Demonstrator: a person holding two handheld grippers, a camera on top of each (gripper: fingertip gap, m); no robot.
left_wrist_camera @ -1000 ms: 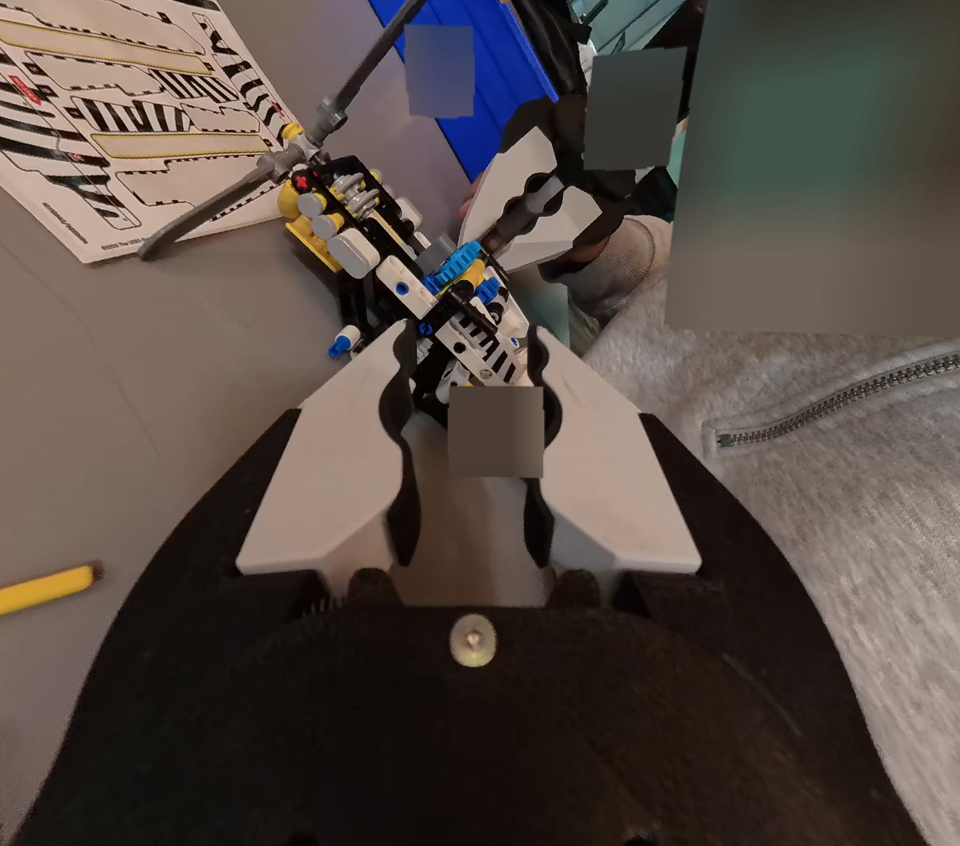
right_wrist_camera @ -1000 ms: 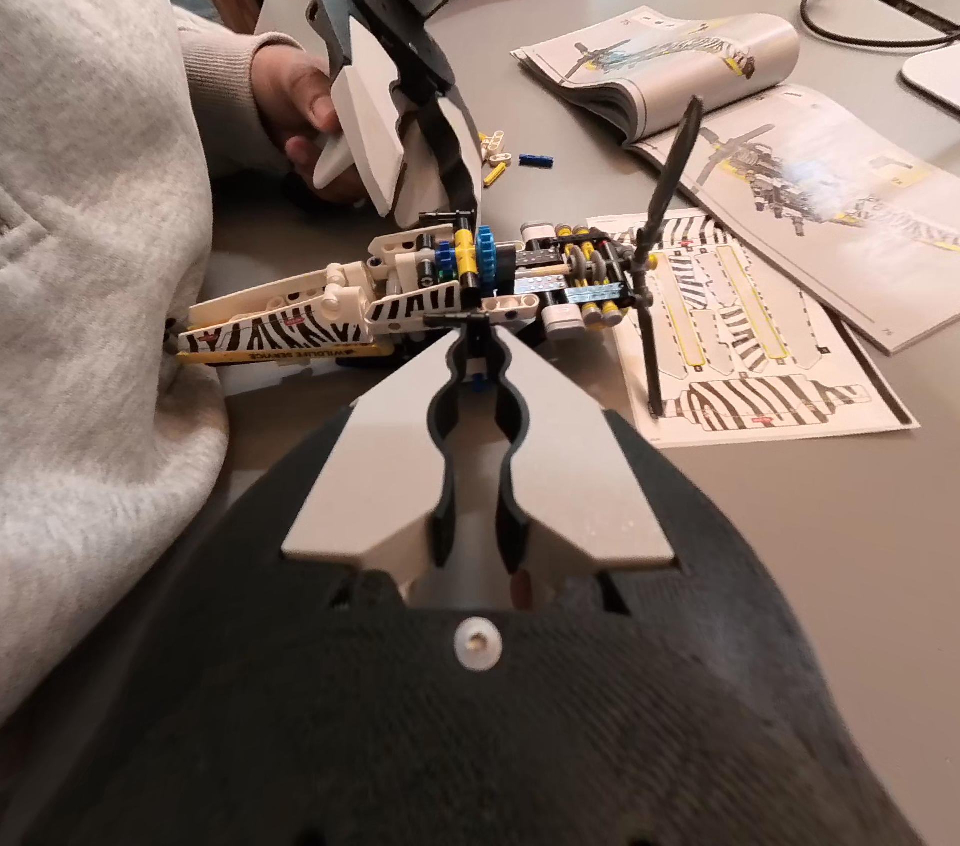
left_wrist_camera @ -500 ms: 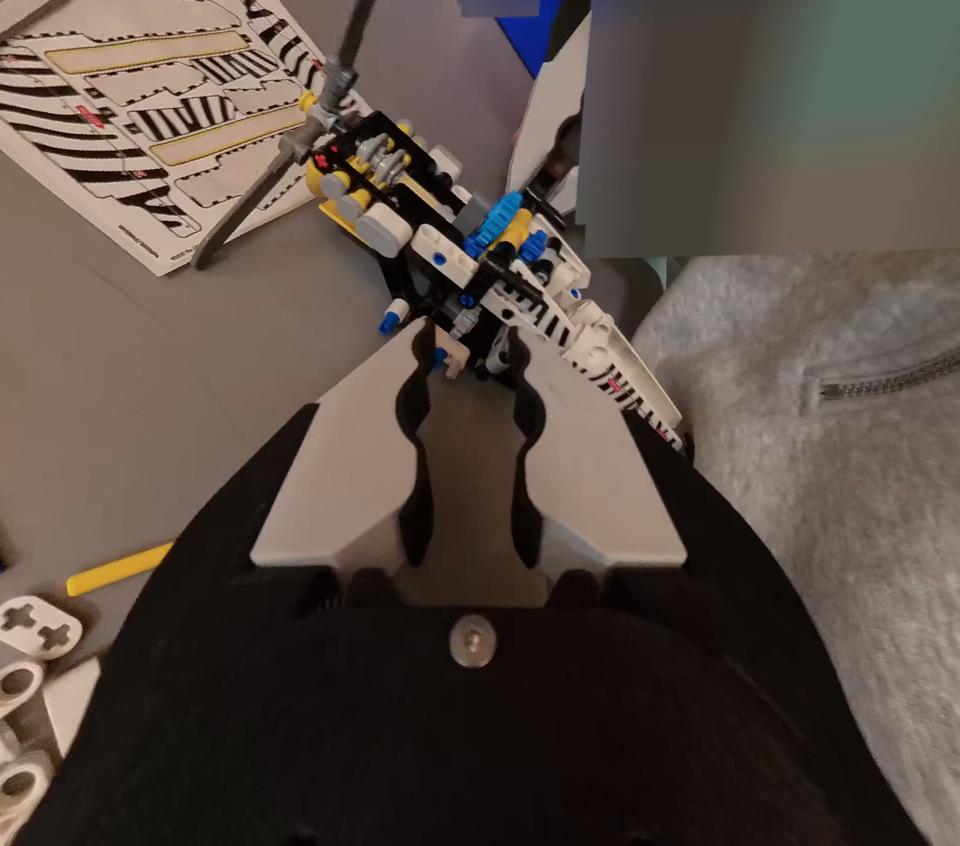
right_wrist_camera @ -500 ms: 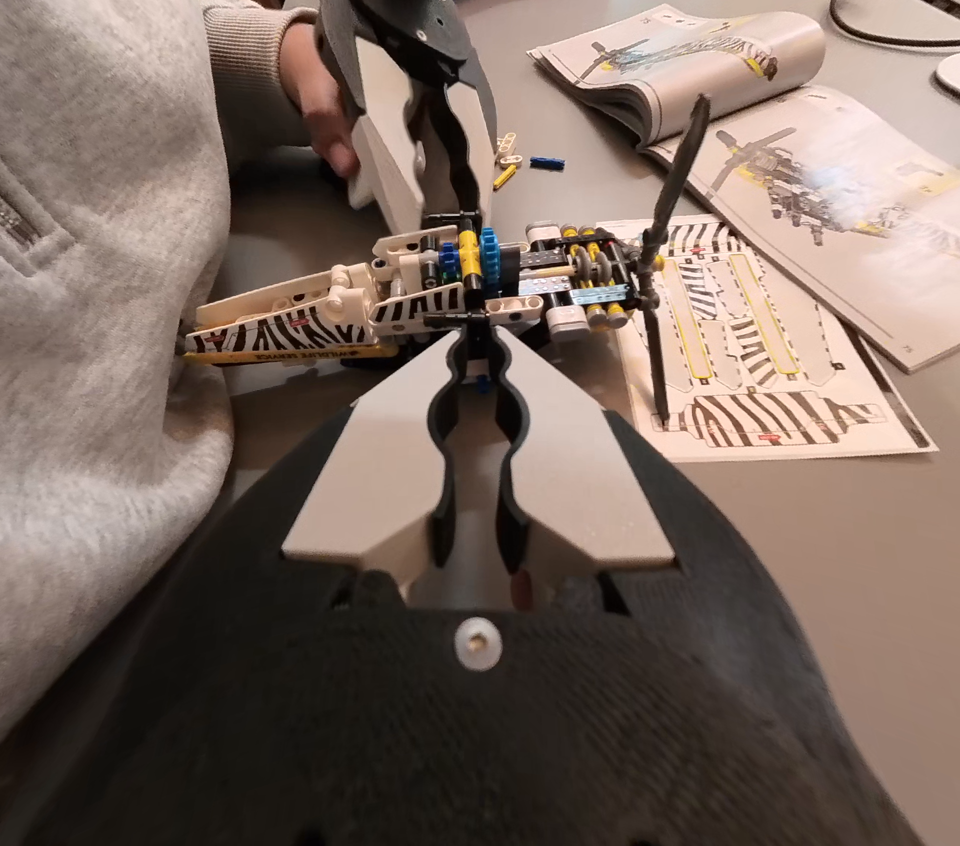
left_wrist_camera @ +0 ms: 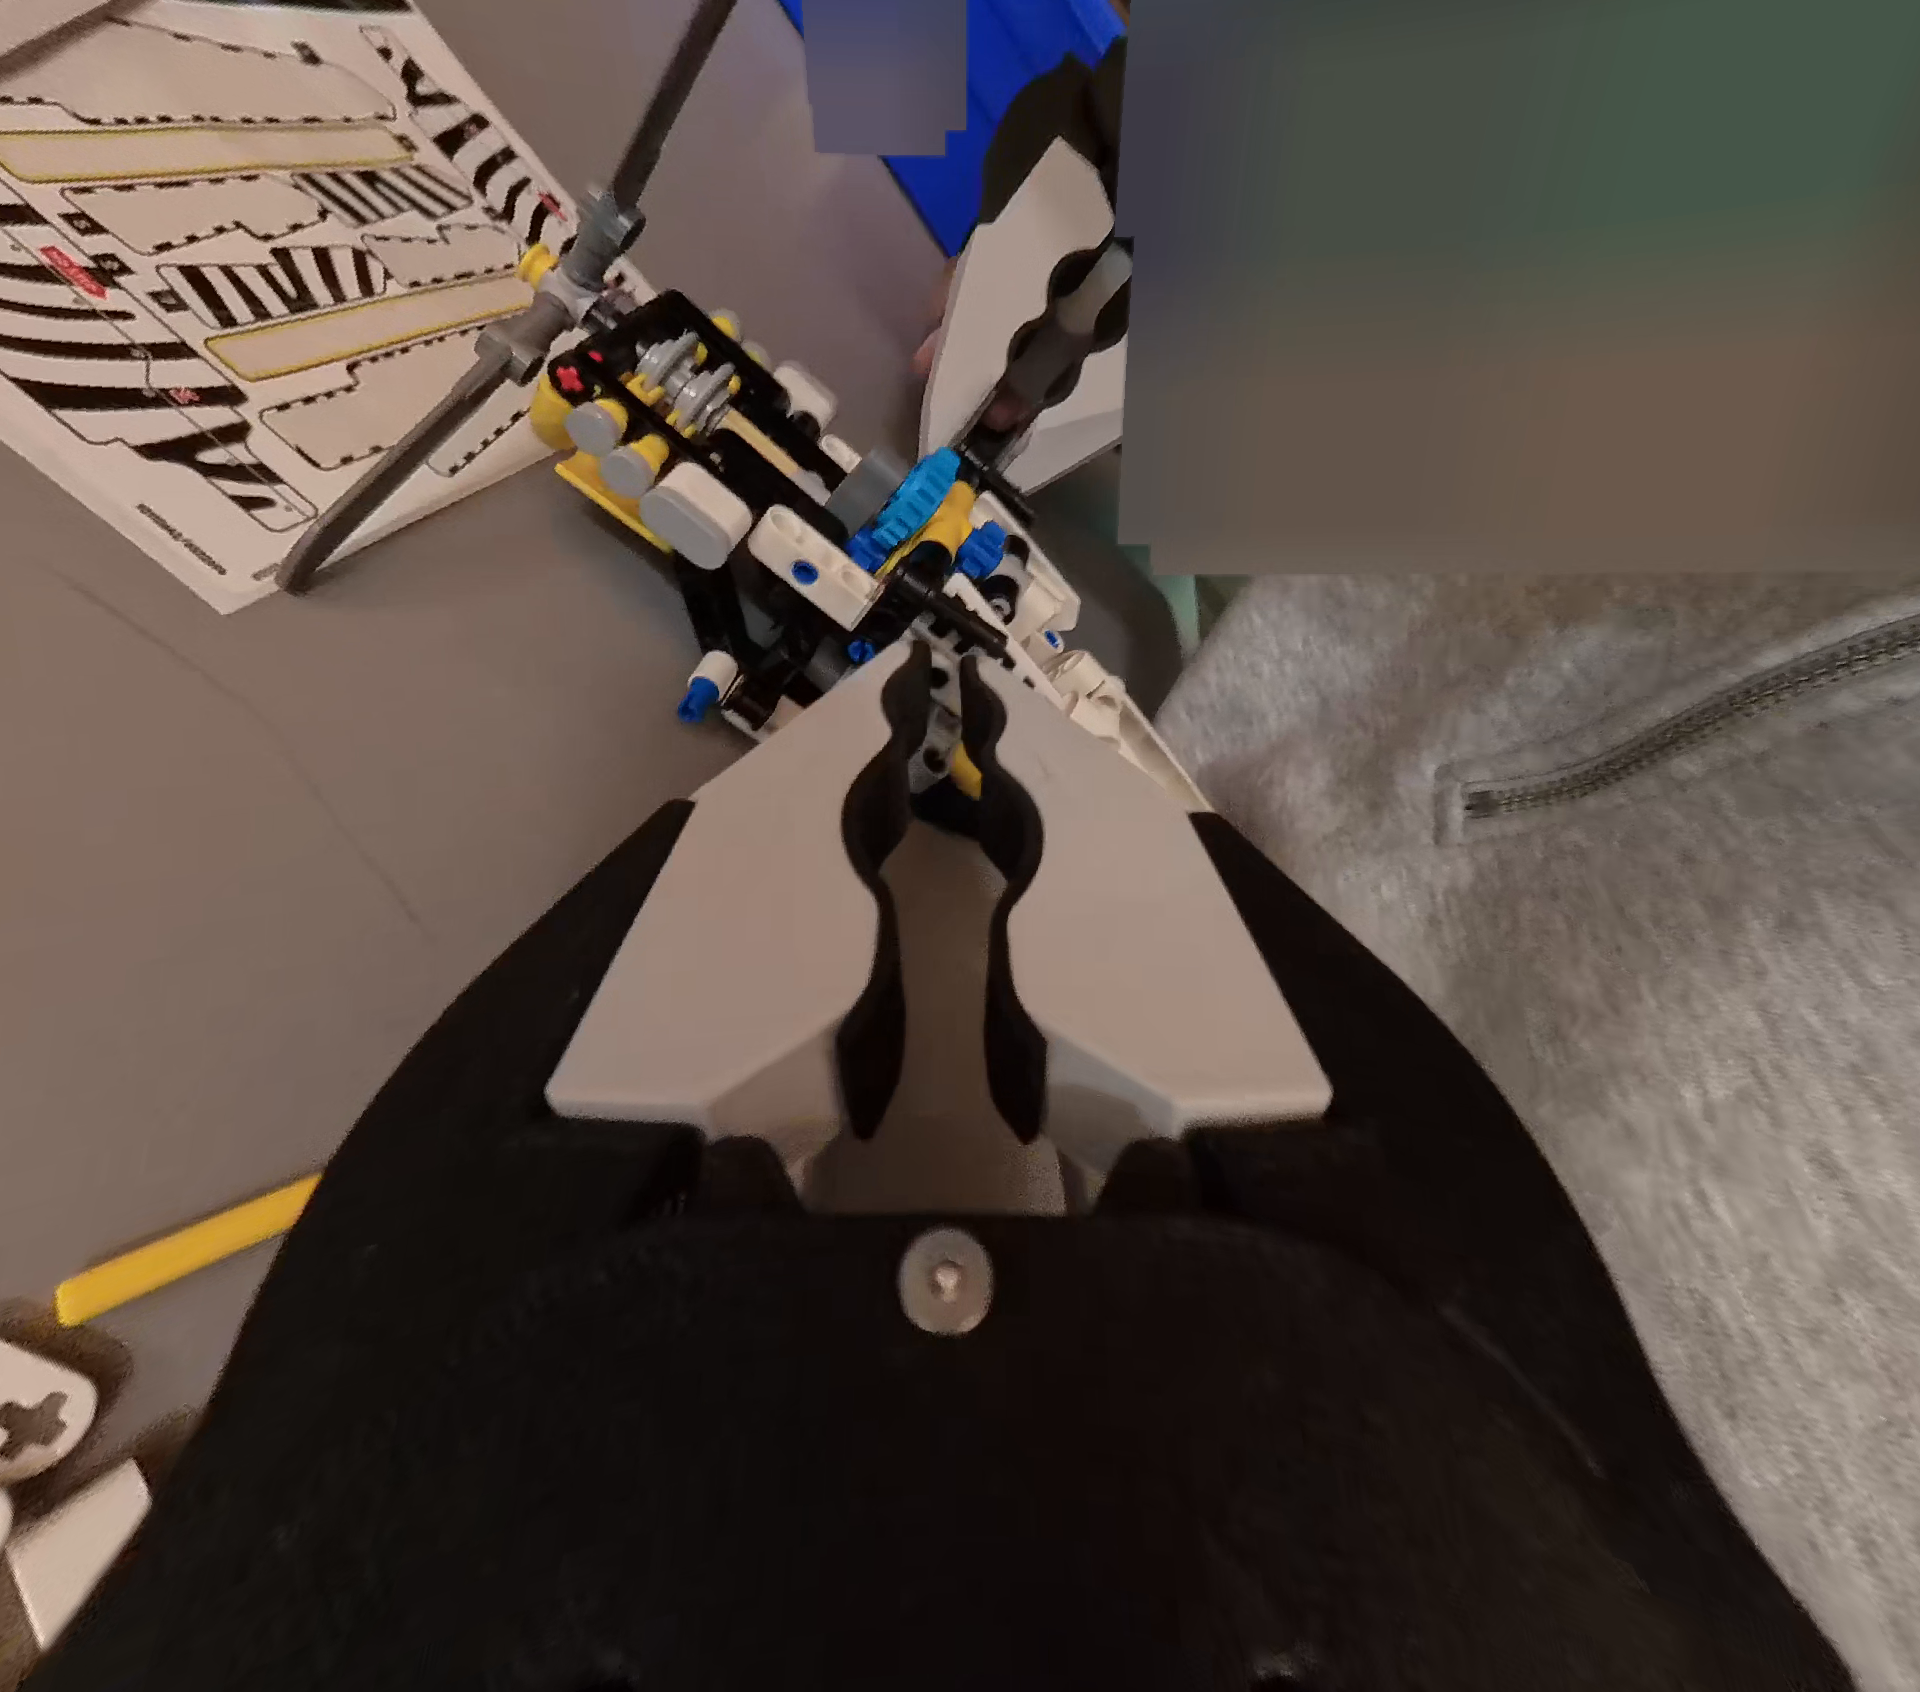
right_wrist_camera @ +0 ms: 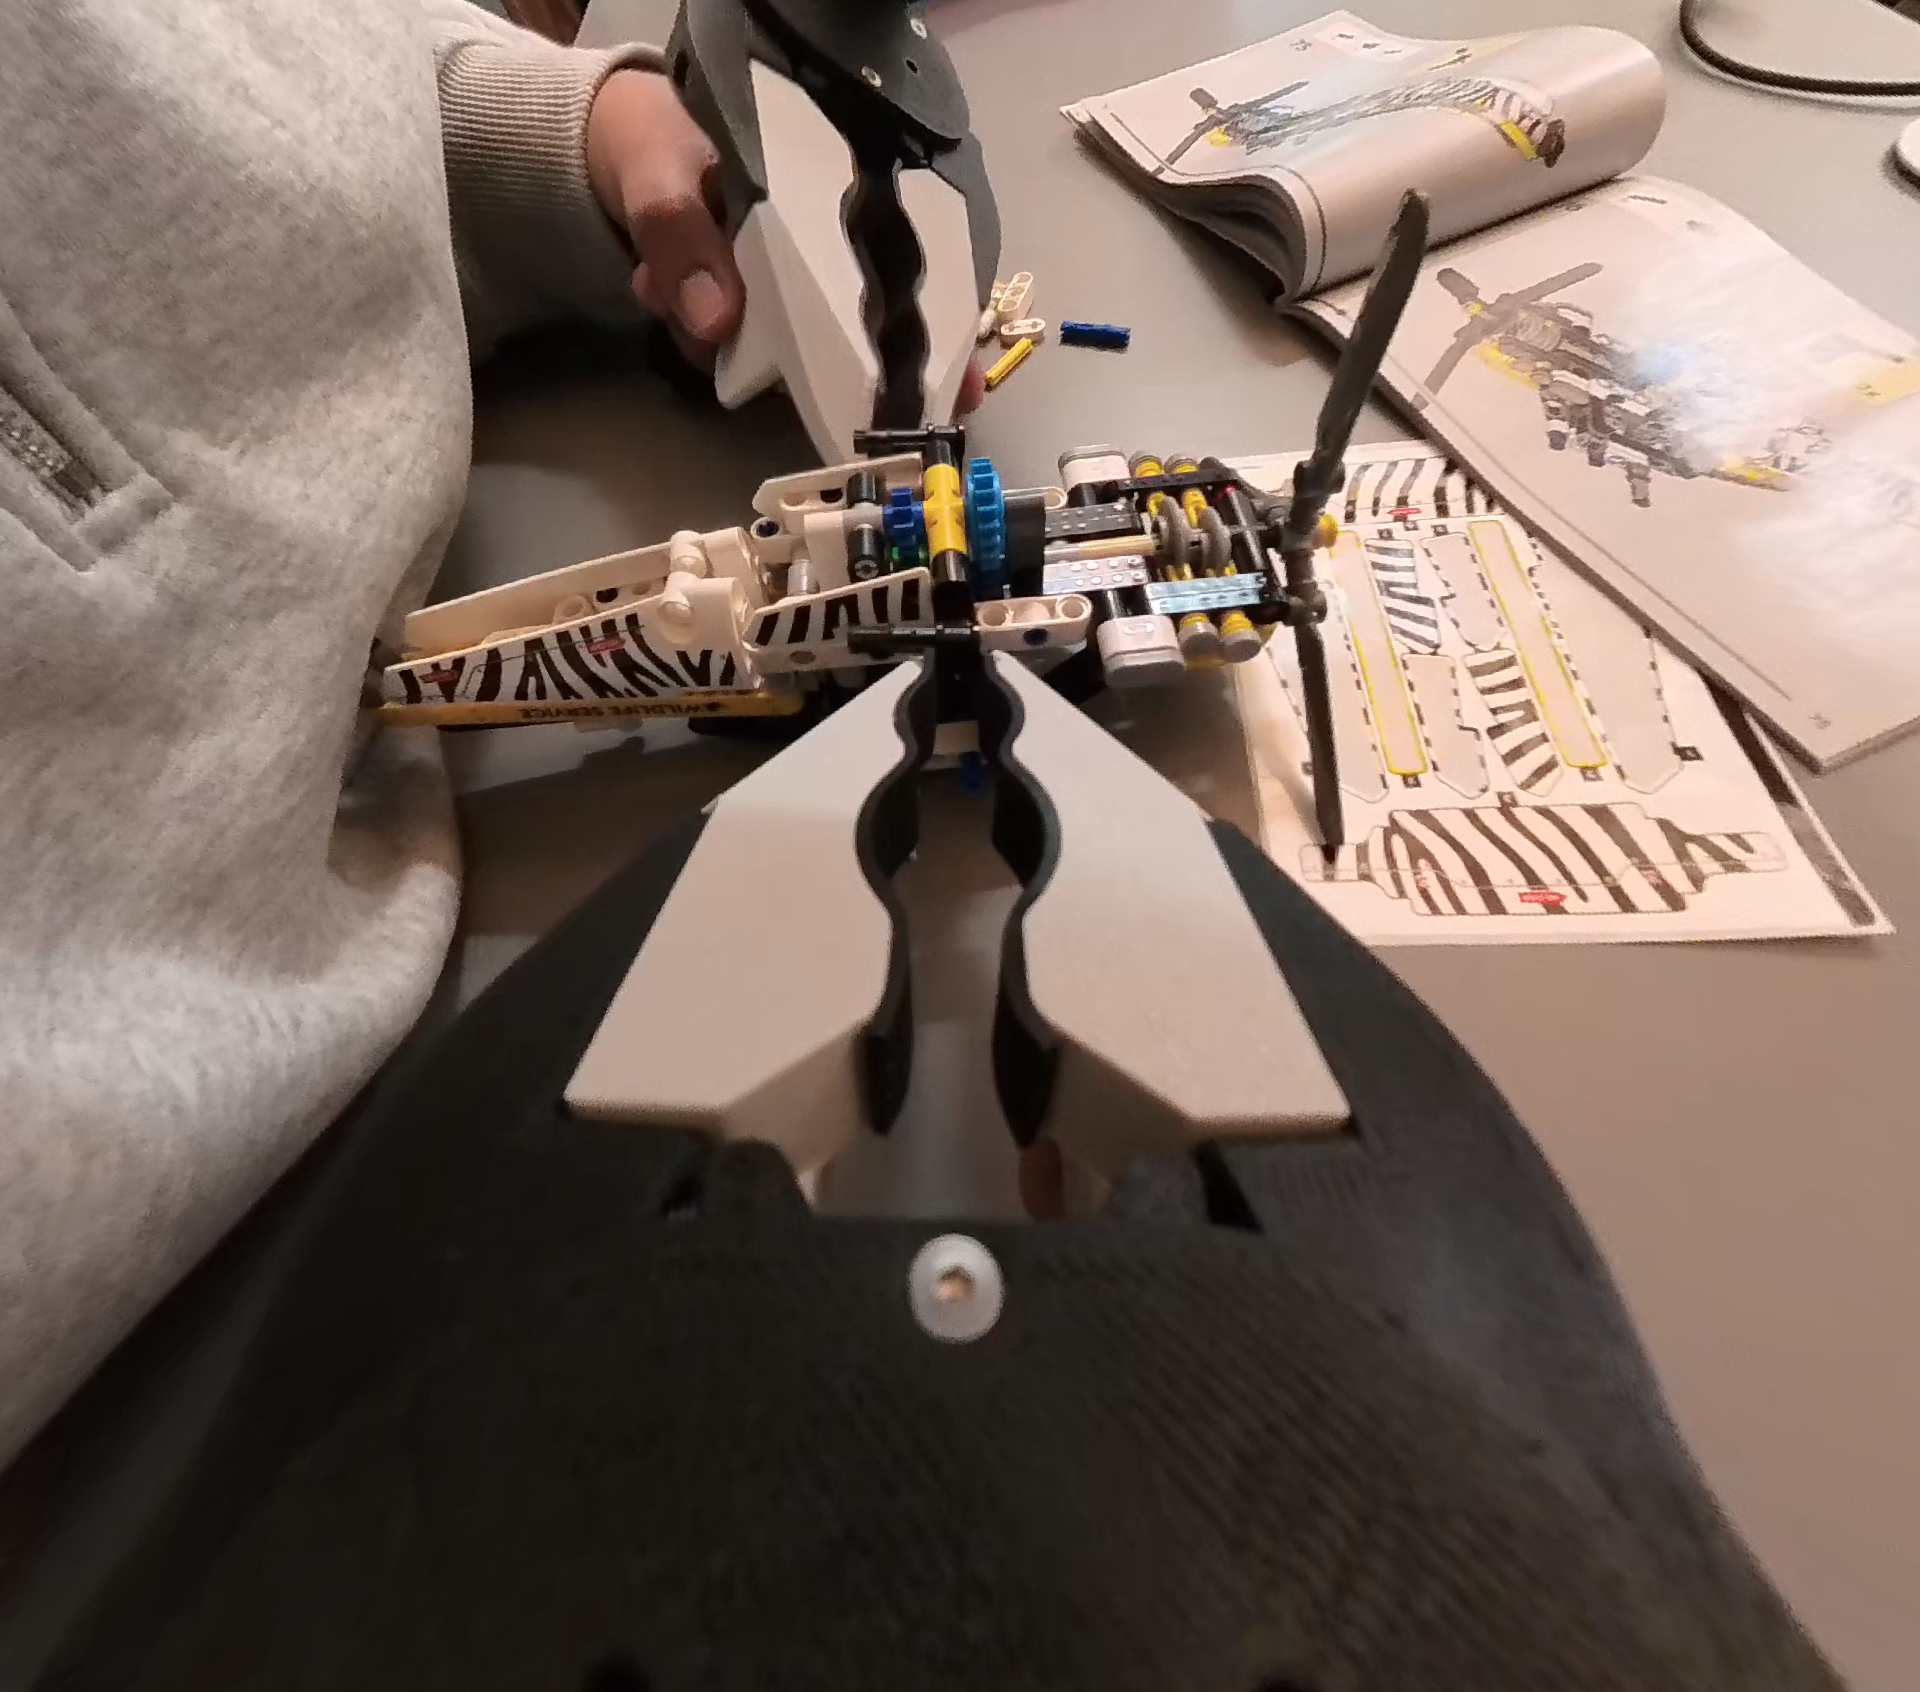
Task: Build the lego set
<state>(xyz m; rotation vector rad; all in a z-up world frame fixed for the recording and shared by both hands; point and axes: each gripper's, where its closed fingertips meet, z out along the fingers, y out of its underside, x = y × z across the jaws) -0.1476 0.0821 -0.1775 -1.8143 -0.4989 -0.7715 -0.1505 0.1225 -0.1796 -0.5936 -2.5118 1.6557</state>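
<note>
Right wrist view: zebra-striped lego plane [right_wrist_camera: 831, 593] lies on the grey tabletop [right_wrist_camera: 1558, 1123], propeller [right_wrist_camera: 1320, 520] over the sticker sheet [right_wrist_camera: 1538, 811]. Right gripper [right_wrist_camera: 951, 686], jaws narrow, pinches its black side beam; left gripper [right_wrist_camera: 914, 416], jaws apparently closed, grips the far beam.

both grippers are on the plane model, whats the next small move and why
Probably ease the left gripper gently toward the right gripper, to seat the black bar on the lego model. Both pairs of fingers look shut on black parts on opposite sides of the model, level with the blue gear, so each braces the other.
</note>
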